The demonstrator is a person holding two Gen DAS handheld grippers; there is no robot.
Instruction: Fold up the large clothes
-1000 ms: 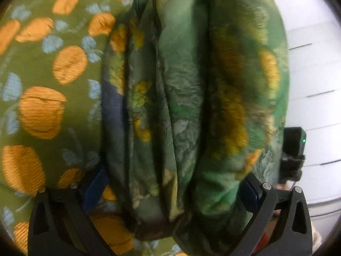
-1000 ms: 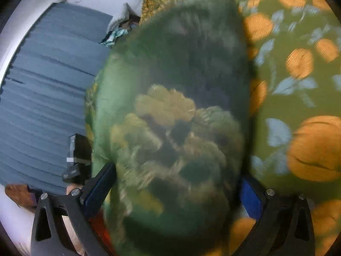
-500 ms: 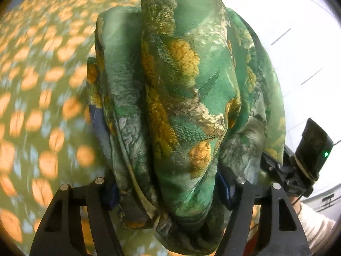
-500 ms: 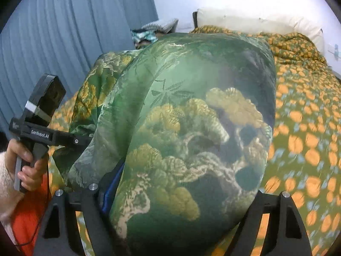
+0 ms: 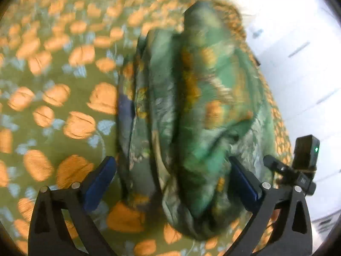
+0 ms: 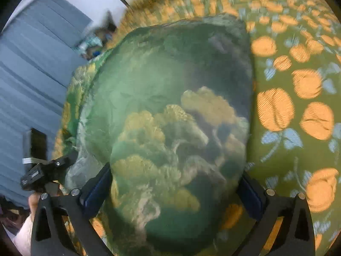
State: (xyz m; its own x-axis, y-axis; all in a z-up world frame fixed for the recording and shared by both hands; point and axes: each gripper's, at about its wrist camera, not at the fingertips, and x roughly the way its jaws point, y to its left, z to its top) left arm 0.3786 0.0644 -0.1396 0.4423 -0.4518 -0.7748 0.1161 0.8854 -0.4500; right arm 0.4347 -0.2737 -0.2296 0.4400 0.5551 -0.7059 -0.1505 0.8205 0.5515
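Green patterned cloth (image 5: 191,117), bunched in thick upright folds, filling the space between the fingers of the left claw (image 5: 171,181). Released, by the look of it: fingers spread wide, one blue pad (image 5: 100,183) standing just clear of the folds with a sliver of bedspread (image 5: 53,85) showing between, the other pad pressed against the bundle's far side. Resting on the bedspread just ahead of the claw, near the bed's right edge, with the lower end of the bundle sagging toward the camera. Blurred all over, so no finer detail of the folds. Beyond that edge, part of the right claw's black body, then a white wall (image 5: 298,64).

Seen from the right wrist, the same cloth (image 6: 170,117) as one broad rounded hump, pale yellow blooms on dark green. Grasped by the right claw (image 6: 172,189): fingers wide apart, yet both blue pads tight against the bundle's sides. Olive bedspread (image 6: 298,106) with orange flowers stretching away on the right up to the head of the bed. At the left edge, the other claw's body beside the cloth; behind it, a blue pleated curtain (image 6: 32,74).
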